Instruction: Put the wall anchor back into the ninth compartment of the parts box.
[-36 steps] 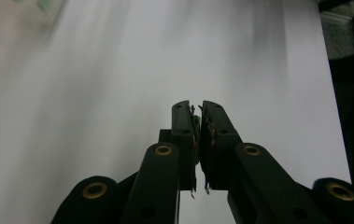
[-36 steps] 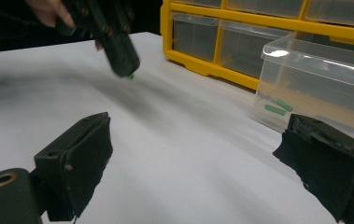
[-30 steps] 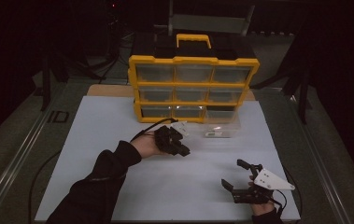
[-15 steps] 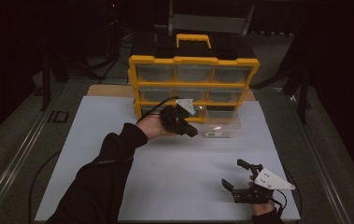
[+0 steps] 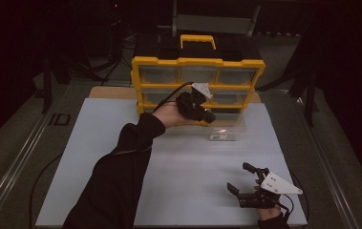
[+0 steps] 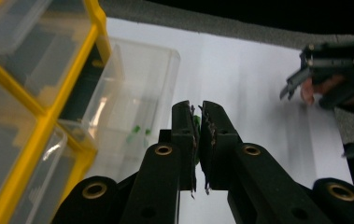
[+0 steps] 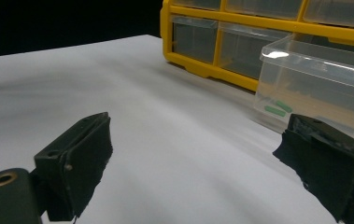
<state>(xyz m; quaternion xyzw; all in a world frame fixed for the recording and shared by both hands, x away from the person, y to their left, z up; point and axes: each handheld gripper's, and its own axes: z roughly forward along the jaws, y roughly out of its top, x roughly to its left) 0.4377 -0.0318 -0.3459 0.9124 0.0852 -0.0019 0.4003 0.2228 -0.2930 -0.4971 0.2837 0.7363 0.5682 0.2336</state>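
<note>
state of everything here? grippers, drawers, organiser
left hand-held gripper: shut on a small green piece, raised over the pulled-out drawer
right hand-held gripper: open, nothing between its jaws, low over the white mat
clear drawer: pulled out of the bottom row, two green pieces inside
yellow organiser: upright, other drawers pushed in

The left arm, in a dark sleeve (image 5: 121, 171), extends forward with the hand raised above the table. The left gripper (image 5: 206, 116) has its jaws closed, pinching a small green item (image 6: 196, 122). The right gripper (image 5: 246, 179) rests low near the table edge, jaws wide apart.
</note>
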